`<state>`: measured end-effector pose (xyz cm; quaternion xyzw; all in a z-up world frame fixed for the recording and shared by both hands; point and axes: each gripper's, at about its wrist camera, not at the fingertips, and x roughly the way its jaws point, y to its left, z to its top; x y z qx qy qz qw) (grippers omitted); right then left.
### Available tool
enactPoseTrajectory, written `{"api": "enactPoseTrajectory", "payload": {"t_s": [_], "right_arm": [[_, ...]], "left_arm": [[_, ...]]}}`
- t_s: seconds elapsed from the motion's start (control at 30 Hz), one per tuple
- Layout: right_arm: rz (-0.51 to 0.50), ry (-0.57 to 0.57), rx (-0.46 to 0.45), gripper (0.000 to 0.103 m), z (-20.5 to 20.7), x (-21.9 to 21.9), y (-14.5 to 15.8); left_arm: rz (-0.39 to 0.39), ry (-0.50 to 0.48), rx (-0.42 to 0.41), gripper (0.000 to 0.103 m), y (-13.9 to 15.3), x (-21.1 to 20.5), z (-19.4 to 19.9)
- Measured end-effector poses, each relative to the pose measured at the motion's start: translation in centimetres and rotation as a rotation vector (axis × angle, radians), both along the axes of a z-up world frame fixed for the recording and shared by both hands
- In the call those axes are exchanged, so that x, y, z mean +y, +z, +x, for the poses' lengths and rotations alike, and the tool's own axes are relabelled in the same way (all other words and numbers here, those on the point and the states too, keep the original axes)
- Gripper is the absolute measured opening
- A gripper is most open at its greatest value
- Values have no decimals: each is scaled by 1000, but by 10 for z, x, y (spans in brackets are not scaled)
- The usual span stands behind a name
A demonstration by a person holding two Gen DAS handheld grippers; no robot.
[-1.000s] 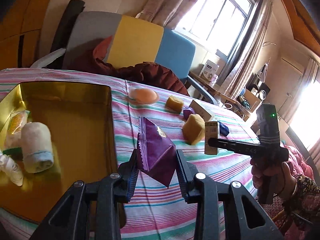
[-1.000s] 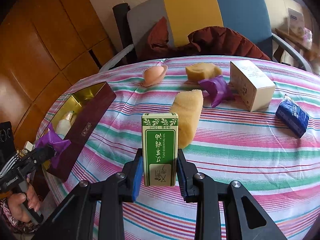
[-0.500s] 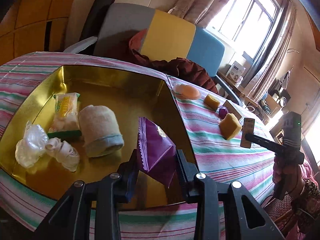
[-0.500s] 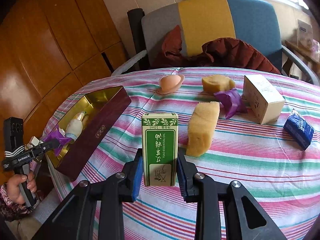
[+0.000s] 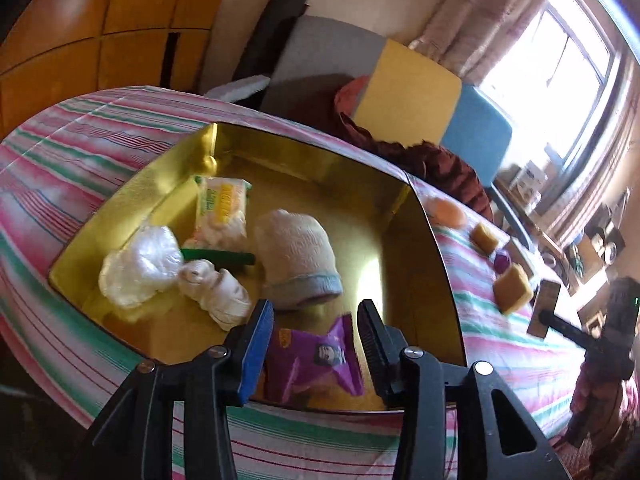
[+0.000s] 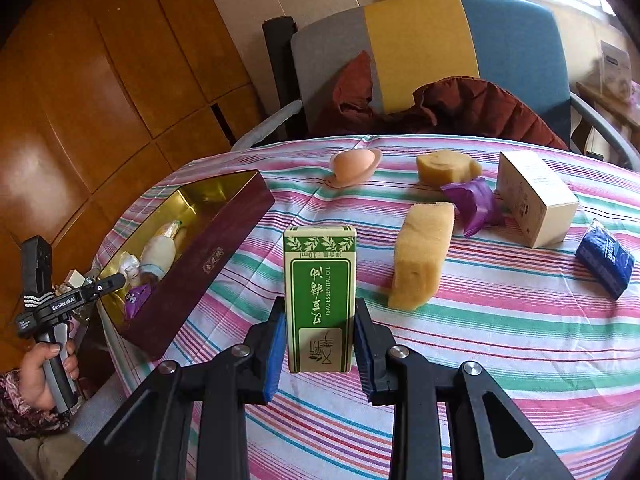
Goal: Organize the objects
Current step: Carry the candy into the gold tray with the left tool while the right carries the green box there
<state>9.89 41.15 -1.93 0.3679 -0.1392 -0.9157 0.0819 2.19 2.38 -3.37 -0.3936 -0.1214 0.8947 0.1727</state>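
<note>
**Purple packet lying in the gold-lined box, green carton held over the striped cloth**

The left gripper (image 5: 316, 330) hangs above the near end of the shallow rectangular box with shiny gold lining and dark maroon outer walls (image 5: 436, 248). Its two fingers stand apart with a clear gap, and they touch nothing. The purple foil snack packet (image 5: 312, 356) lies flat on the gold floor below them, near the front wall. Deeper in this box there are also a rolled cream towel with a pale blue edge (image 5: 298, 258), a knotted white cloth (image 5: 216, 290), a crumpled clear plastic bag (image 5: 140, 266), a yellow and white wrapped packet (image 5: 222, 212) and a thin green stick (image 5: 218, 256) which lies between the packet and the cloth.

The right gripper (image 6: 318, 340) is closed on the tall green and white carton of essential oil (image 6: 320, 296). It holds the carton upright, with the print upside down, over the surface covered with pink, green and white striped cloth (image 6: 480, 360). On this cloth, well apart from the box, stay two yellow sponges (image 6: 422, 254), a peach egg-shaped thing (image 6: 354, 164), a crumpled purple wrapper (image 6: 474, 204), a cream cardboard box (image 6: 534, 196) and a dark blue packet (image 6: 604, 258)
</note>
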Motion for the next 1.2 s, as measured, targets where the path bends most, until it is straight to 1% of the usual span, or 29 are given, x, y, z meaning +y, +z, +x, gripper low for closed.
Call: {"api": "enactPoseTrajectory", "payload": {"t_s": [0.17, 0.37, 0.47, 0.57, 0.7, 0.9, 1.07, 1.1, 1.13, 1.17, 1.2], "right_arm": [[-64, 45, -5, 31, -3, -33, 3], [-81, 155, 16, 31, -20, -100, 23], [-93, 206, 20, 31, -31, -136, 33], [-63, 239, 3, 31, -42, -166, 35], [-7, 239, -51, 31, -55, -192, 27], [92, 248, -83, 32, -68, -214, 16], [152, 256, -85, 32, -68, -222, 10], [161, 254, -85, 37, -68, -222, 10], [168, 249, -84, 46, -68, -223, 9], [167, 247, -81, 49, -67, -222, 9], [159, 247, -78, 50, -66, -222, 9]], "left_arm": [[46, 64, 32, 46, 11, -11, -1], [58, 93, 27, 51, 16, -16, -2], [64, 110, 17, 51, 16, -19, -3], [60, 126, 14, 51, 17, -23, -3], [69, 147, 18, 52, 18, -27, -2], [77, 169, -2, 53, 14, -31, -4], [83, 176, -25, 53, 9, -34, -6], [83, 176, -27, 53, 9, -34, -6], [84, 175, -28, 53, 8, -34, -7], [83, 175, -28, 53, 8, -33, -7], [83, 174, -28, 53, 8, -33, -6]]}}
